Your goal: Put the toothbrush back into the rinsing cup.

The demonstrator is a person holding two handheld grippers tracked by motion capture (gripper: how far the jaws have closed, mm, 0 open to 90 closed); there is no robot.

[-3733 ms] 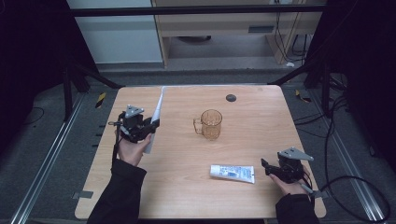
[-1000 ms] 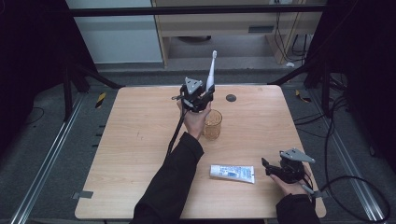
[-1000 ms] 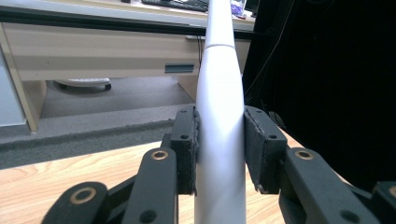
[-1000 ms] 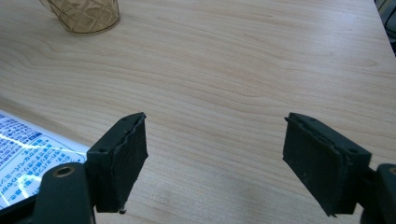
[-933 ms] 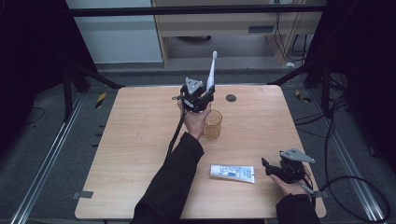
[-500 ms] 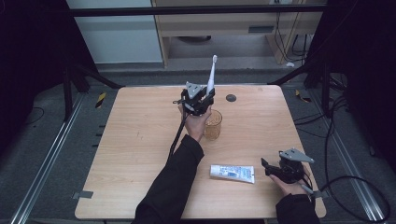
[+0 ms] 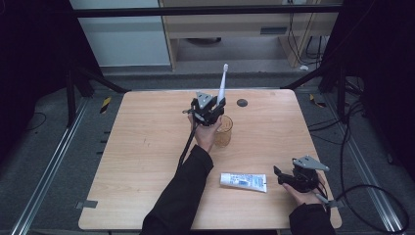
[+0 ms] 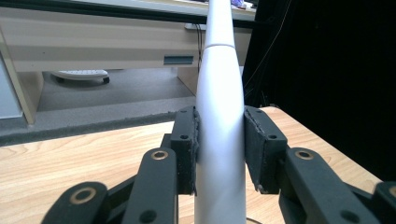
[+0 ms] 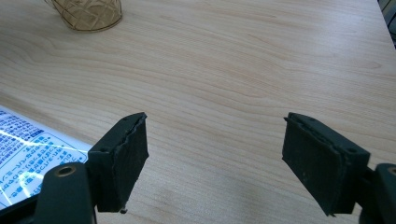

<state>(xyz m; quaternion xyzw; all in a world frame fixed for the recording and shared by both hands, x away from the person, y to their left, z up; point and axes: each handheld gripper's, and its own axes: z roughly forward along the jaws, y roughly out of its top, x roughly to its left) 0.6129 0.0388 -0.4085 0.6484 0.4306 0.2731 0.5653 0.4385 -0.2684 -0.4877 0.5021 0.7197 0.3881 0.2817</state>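
White toothbrush (image 7: 222, 83) clamped upright in left gripper (image 7: 211, 108), now carried over from table edge to right above amber cup (image 7: 224, 132), sinking toward it; right gripper (image 7: 280, 175) idle, jaws wide apart near toothpaste (image 7: 243, 181)

You had blue print on the white toothpaste tube (image 9: 28, 149), seemingly Japanese characters, too small and blurred to read. No other legible text.
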